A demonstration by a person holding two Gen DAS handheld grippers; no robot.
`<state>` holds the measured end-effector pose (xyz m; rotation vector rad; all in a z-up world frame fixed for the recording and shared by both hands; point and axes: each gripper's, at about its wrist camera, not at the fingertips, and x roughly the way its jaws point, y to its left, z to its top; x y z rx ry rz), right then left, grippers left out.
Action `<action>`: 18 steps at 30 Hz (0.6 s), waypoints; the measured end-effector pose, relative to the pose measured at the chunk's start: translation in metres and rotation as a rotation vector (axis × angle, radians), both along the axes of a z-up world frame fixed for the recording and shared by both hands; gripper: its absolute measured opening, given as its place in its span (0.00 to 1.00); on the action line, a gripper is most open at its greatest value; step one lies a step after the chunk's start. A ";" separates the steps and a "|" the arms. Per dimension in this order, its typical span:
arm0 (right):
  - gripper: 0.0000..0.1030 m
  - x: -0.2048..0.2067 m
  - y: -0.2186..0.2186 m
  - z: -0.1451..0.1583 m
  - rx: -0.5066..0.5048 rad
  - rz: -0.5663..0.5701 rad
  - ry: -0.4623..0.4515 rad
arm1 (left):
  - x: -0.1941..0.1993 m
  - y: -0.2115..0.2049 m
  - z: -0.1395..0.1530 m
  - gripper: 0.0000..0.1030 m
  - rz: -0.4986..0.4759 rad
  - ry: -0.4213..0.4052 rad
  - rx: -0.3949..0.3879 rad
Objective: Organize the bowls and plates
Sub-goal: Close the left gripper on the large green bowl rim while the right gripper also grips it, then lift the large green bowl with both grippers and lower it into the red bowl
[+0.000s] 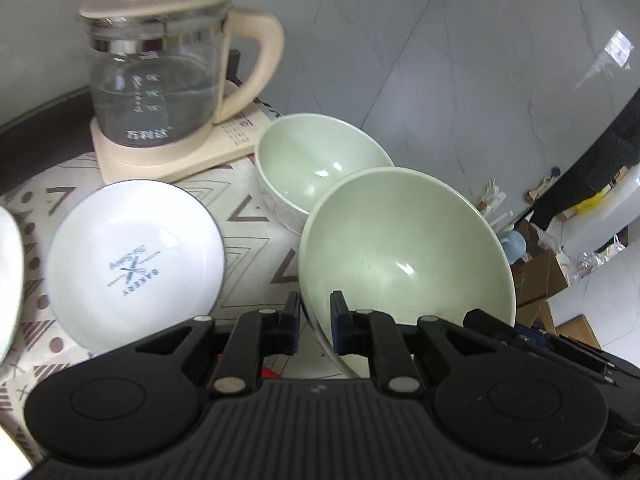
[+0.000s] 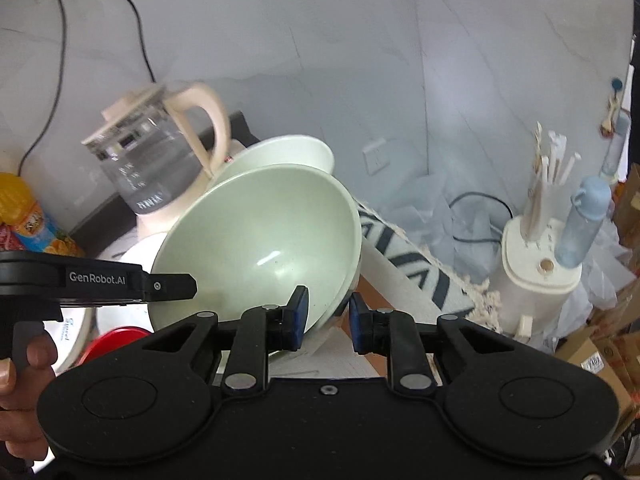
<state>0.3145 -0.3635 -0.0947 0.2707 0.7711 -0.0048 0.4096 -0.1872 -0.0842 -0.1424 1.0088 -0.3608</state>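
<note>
A large pale green bowl (image 1: 404,252) is held tilted above the patterned cloth. My left gripper (image 1: 315,320) is shut on its near-left rim. My right gripper (image 2: 328,316) straddles its right rim, also shut on it; the same bowl (image 2: 260,248) fills the right wrist view. A second green bowl (image 1: 316,168) stands behind it, also in the right wrist view (image 2: 288,152). A white "BAKERY" plate (image 1: 134,264) lies to the left on the cloth. Another white dish edge (image 1: 8,276) shows at far left.
A glass kettle (image 1: 160,80) on its beige base (image 1: 168,156) stands at the back left. A red dish (image 2: 116,340) lies under the bowl. A utensil holder (image 2: 536,264), a blue bottle (image 2: 584,220) and cardboard boxes (image 1: 536,280) stand off the table's right edge.
</note>
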 end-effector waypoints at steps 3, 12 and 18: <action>0.21 -0.004 0.004 0.010 -0.003 0.022 -0.031 | -0.009 0.007 0.007 0.13 0.023 -0.017 0.003; 0.21 -0.016 0.019 0.029 0.017 0.089 -0.095 | -0.044 0.037 0.021 0.13 0.134 -0.046 -0.004; 0.21 -0.021 0.037 0.037 0.022 0.150 -0.118 | -0.062 0.055 0.025 0.13 0.197 -0.056 0.005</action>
